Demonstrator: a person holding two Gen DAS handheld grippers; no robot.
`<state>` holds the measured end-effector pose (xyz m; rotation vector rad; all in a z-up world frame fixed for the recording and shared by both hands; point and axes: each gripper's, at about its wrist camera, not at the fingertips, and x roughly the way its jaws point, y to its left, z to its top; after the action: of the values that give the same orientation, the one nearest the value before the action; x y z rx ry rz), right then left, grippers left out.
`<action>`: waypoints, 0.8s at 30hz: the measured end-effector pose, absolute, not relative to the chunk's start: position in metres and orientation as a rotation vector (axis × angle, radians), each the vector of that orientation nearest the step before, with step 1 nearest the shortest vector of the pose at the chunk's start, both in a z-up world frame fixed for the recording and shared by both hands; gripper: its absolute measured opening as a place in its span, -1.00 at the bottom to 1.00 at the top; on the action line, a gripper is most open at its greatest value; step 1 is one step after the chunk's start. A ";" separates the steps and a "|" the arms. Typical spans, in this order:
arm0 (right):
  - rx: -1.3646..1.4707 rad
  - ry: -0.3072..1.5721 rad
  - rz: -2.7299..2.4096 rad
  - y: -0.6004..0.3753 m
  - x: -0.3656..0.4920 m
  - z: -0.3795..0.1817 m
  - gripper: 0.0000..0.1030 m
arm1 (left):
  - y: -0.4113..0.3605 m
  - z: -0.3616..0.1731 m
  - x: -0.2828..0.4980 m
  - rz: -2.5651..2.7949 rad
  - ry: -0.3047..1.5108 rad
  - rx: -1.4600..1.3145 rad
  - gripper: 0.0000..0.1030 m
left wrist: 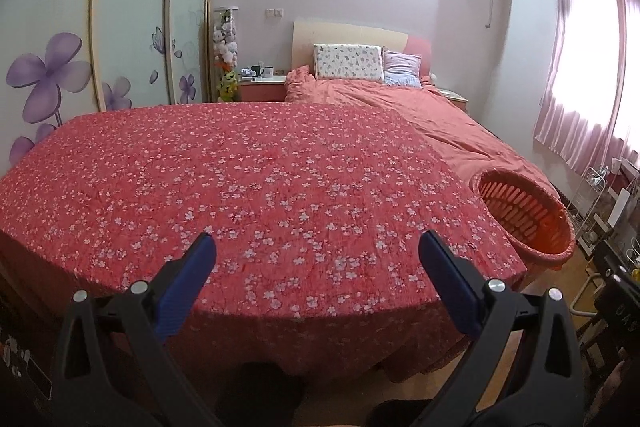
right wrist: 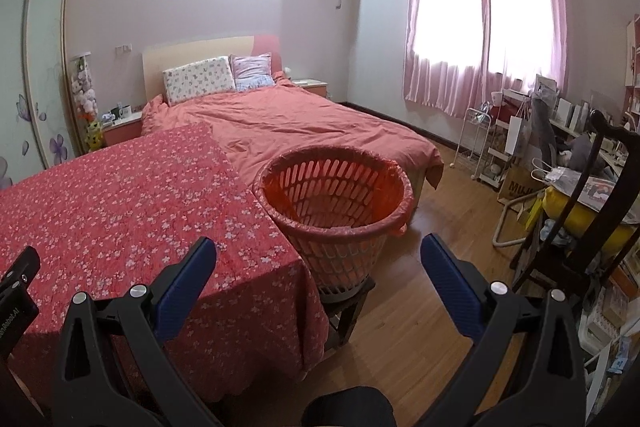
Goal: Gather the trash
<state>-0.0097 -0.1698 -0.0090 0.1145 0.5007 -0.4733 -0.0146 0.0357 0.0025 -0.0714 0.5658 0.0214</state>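
Blue-padded, our left tongs [left wrist: 316, 255] are hanging wide apart and empty over the near edge of the table [left wrist: 248, 171], draped in red floral cloth. Our right tongs [right wrist: 318, 257] are gaping too, gripping nothing, aiming toward the orange basket [right wrist: 340, 227] standing just beside the table's corner on a low stool [right wrist: 348, 303], probably raised there so trash drops in easily. We are seeing no trash on the cloth, so collecting looks either finished or not begun.

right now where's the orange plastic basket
The orange slotted plastic basket sits centre in the right wrist view, on a dark stool against the right edge of the red floral cloth, before the bed.
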 end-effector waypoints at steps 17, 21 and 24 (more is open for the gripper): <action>0.106 0.526 -0.510 -0.174 -0.008 -0.012 0.96 | 0.028 -0.001 -0.012 0.003 0.601 -0.077 0.92; 0.106 0.530 -0.516 -0.174 -0.008 -0.012 0.96 | 0.026 -0.001 -0.012 0.002 0.604 -0.071 0.92; 0.110 0.533 -0.510 -0.176 -0.008 -0.012 0.96 | 0.025 -0.001 -0.013 0.001 0.604 -0.069 0.92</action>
<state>-0.0076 -0.1757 -0.0122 0.1098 0.5326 -0.5098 -0.0131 0.0250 -0.0011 -0.0690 0.6044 0.0014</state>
